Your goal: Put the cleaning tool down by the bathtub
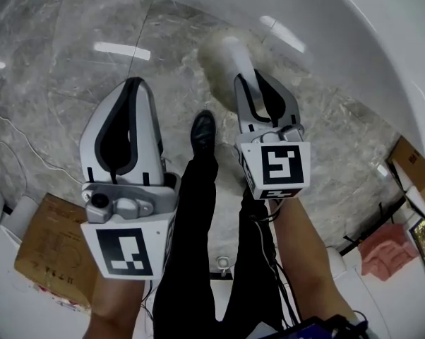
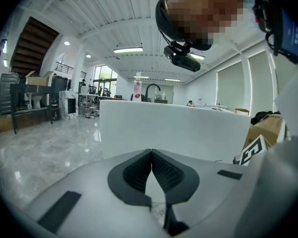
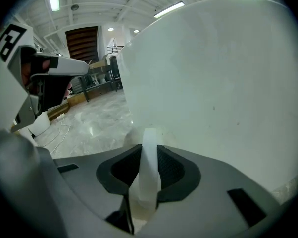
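My right gripper (image 1: pixel 258 80) is shut on the white handle of the cleaning tool (image 1: pixel 235 54), whose pale, blurred brush head hangs over the marble floor close to the white bathtub (image 1: pixel 339 34). In the right gripper view the handle (image 3: pixel 150 172) stands upright between the dark pads, and the bathtub wall (image 3: pixel 213 83) fills the view just ahead of my right gripper (image 3: pixel 149 150). My left gripper (image 1: pixel 135 83) hovers to the left with its jaws together and nothing in them. In the left gripper view its tips (image 2: pixel 151 151) touch, and the tub (image 2: pixel 173 128) lies beyond.
Grey marble floor (image 1: pixel 71 41) lies below. A cardboard box (image 1: pixel 46 249) sits at lower left, with a thin cable (image 1: pixel 15 147) beside it. Another box (image 1: pixel 414 164) and a pink cloth (image 1: pixel 385 249) lie at right. The person's shoe (image 1: pixel 202 129) stands between the grippers.
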### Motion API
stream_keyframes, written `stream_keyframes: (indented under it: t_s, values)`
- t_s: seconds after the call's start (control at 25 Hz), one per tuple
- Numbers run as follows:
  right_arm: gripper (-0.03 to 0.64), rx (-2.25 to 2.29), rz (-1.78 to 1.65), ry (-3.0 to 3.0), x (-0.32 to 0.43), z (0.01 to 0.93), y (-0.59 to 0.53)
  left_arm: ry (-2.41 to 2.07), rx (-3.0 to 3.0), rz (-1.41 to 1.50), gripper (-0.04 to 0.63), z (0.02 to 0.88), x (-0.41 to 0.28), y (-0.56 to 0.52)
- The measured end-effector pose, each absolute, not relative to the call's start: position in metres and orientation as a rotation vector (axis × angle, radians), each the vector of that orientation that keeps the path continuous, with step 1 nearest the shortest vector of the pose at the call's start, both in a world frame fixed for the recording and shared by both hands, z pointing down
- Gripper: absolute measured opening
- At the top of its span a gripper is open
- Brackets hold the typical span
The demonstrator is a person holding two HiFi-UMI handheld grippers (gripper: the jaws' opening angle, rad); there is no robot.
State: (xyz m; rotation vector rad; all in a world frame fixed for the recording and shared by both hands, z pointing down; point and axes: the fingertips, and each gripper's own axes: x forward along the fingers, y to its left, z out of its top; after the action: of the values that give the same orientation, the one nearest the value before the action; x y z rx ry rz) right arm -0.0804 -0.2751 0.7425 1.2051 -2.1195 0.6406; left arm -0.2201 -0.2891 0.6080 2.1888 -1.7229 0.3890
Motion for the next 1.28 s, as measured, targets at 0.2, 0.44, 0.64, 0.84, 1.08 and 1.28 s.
stream_keyframes:
  t_s: [0.2,0.44,0.64,0.84,1.08,1.28]
  values:
    - [0.101,1.202,0.637,-2.125,-0.084,0.76,-0.281,-1.722,2.206,0.395,0.017,0.619,-0.221,-0.294]
    - [0.101,1.18,0.639,-2.12,-0.084,0.785,-0.282,-1.723,2.202,0.406,0.017,0.63,-0.219,-0.295]
    - [0.101,1.168,0.63,-2.107,-0.08,0.808,-0.283,-1.712,2.213,0.428,0.017,0.637,-0.218,-0.295]
    - [0.102,1.157,0.64,-2.093,-0.083,0.827,-0.286,-1.704,2.208,0.427,0.017,0.643,-0.219,-0.296]
    - [0.103,1.144,0.632,-2.081,-0.084,0.848,-0.288,-1.701,2.213,0.429,0.017,0.644,-0.225,-0.297]
    - [0.103,1.134,0.635,-2.075,-0.091,0.862,-0.29,-1.712,2.207,0.444,0.017,0.645,-0.236,-0.297]
